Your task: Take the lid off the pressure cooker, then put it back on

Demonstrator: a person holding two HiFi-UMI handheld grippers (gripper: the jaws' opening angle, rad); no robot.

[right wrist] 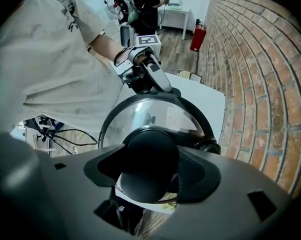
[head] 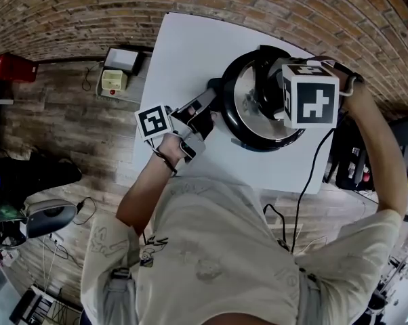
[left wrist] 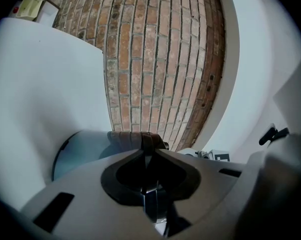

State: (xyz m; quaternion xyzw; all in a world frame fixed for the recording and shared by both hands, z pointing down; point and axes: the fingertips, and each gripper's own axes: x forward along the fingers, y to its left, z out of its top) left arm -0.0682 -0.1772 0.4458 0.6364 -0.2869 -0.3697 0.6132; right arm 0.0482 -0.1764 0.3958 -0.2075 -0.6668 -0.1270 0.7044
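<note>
- I get soft, even room light, with mild glare on the lid [head: 248,114].
- My gripper views warp at the edges, and the foreground blurs at 6 o'clock.

Pressure cooker [head: 259,145] w/ shiny black-rimmed, black-knobbed lid [head: 248,103] on top, upright on white table [head: 190,53]

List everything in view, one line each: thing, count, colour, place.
table: one, white, beside brick wall
pressure cooker: one, black-rimmed, on table
lid: one, shiny steel, on cooker
knob: one, black, lid's centre
handle: one, dark, cooker's side
box: one, cream, on floor
canister: one, red, floor by wall
cable: one, black, off table's edge
left gripper: one, grey, shut on handle
right gripper: one, grey, jaws on knob
</note>
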